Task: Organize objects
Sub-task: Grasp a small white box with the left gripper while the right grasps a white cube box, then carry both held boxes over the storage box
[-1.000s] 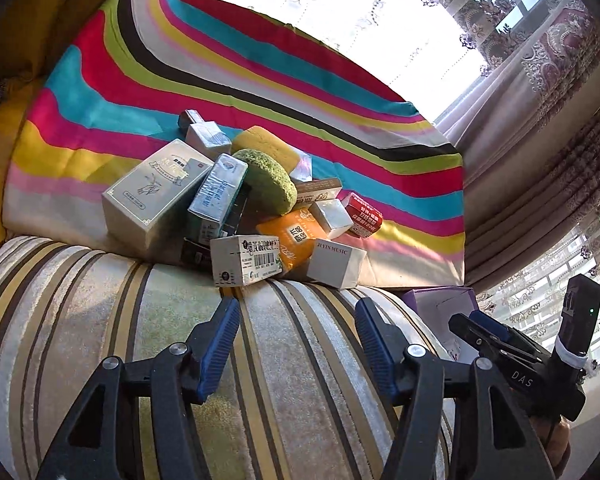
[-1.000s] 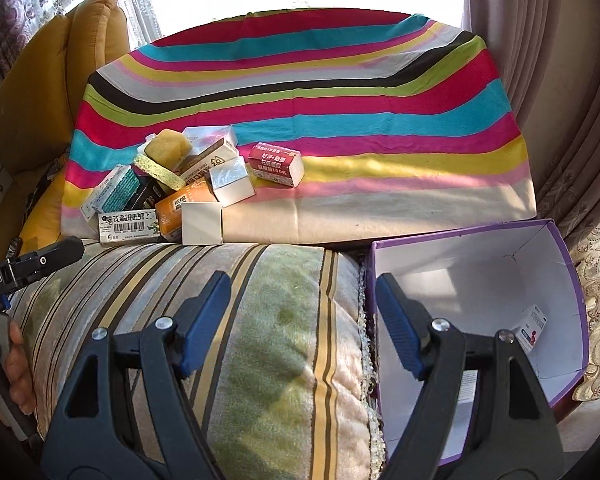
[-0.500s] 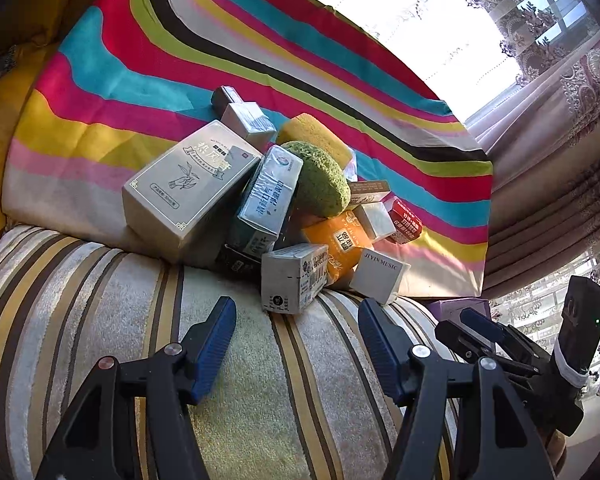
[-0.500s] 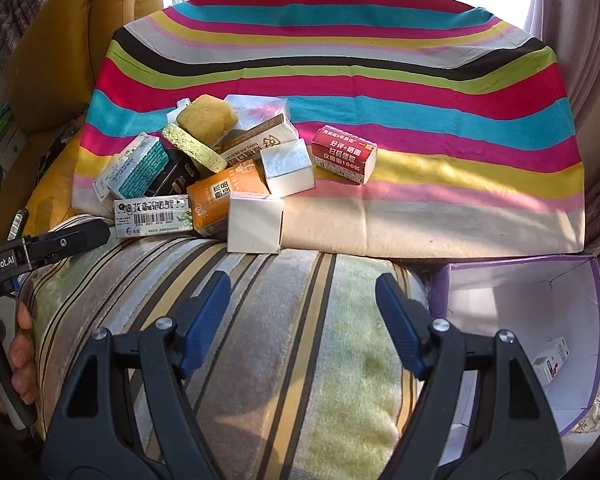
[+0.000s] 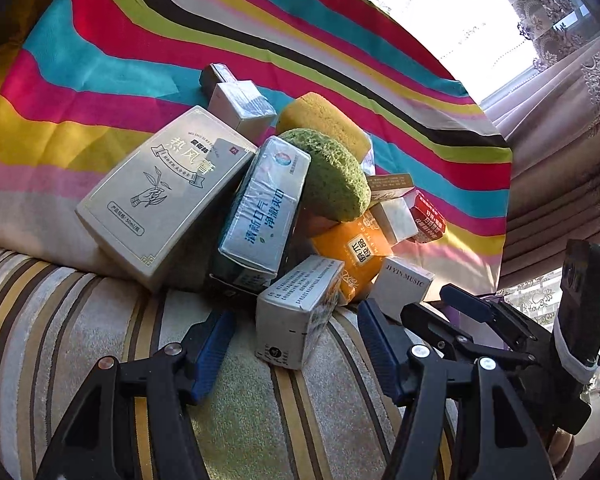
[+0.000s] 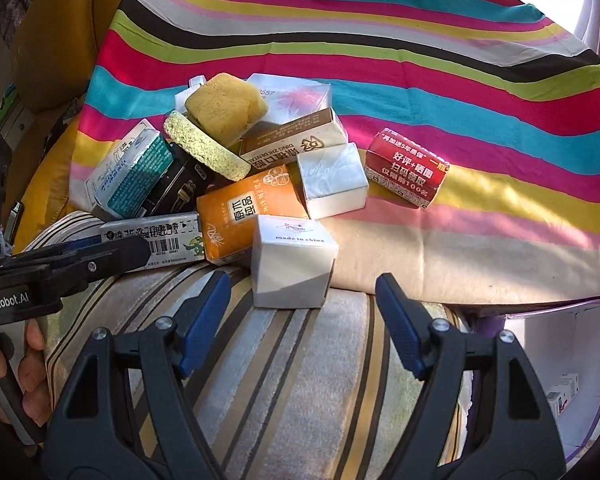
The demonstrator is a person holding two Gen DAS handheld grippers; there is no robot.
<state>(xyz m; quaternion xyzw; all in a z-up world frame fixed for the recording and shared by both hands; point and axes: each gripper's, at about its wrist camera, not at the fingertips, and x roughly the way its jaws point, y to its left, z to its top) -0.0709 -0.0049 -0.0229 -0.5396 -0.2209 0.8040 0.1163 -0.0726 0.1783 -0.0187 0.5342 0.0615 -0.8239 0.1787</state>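
Observation:
A pile of small boxes and two sponges lies on a striped cloth (image 6: pixel 460 92). My left gripper (image 5: pixel 294 332) is open, its fingers on either side of a white barcode box (image 5: pixel 296 316), which also shows in the right wrist view (image 6: pixel 160 242). My right gripper (image 6: pixel 302 312) is open, just short of a white cube box (image 6: pixel 294 262). An orange box (image 6: pixel 252 208), a red box (image 6: pixel 406 168), a green sponge (image 5: pixel 332 178) and a yellow sponge (image 6: pixel 224 106) lie in the pile. A large beige box (image 5: pixel 160 192) leans at the left.
A purple-rimmed white bin (image 6: pixel 560 360) stands low at the right with a small box (image 6: pixel 564 394) inside. A striped cushion (image 6: pixel 280 380) lies under both grippers. A yellow pillow (image 6: pixel 60 20) is at the far left; curtains (image 5: pixel 560 120) hang at the right.
Both grippers have moved forward toward the pile, which now looks larger. The left fingers now flank the barcode box. Both stay open.

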